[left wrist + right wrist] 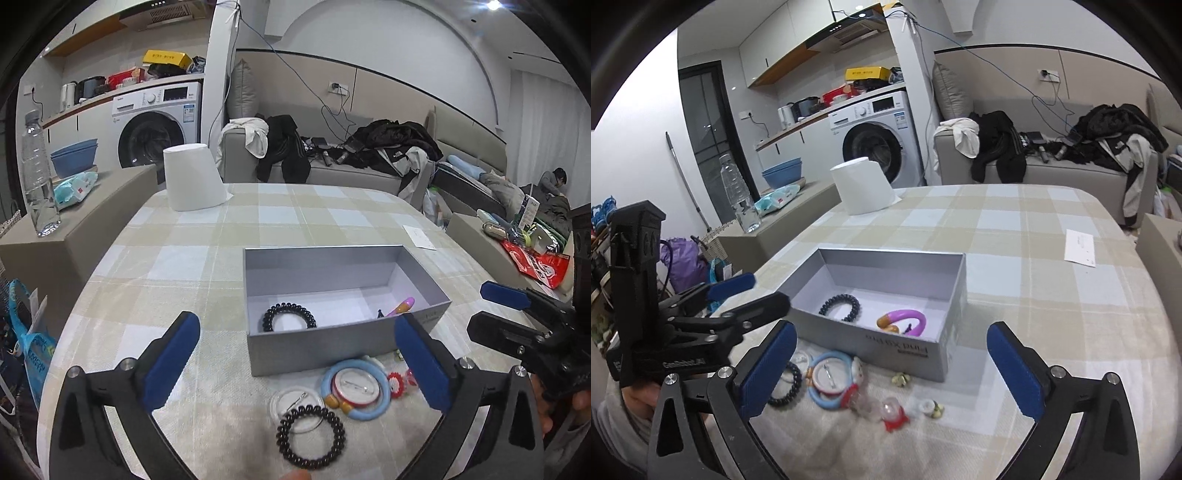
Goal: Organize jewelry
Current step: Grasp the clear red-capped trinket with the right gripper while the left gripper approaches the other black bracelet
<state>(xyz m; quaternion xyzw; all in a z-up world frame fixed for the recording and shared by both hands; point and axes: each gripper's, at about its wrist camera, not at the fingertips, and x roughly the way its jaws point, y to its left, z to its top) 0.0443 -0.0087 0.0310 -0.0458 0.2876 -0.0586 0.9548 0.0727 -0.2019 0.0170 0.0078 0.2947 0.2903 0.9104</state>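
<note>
grey box (321,345), black hair tie (311,436), checked tablecloth (207,258)

Both tools are wide open right now, nothing between the blue pads on either one. Left tool (297,365) hangs low and tips downward, fingers spread far apart. Right tool (892,363) sits about the same, jaws gaping, also angled down. From the right wrist view you can see the left tool off to the side with a bit of the person's left hand (637,397) wrapped round its handle
</note>
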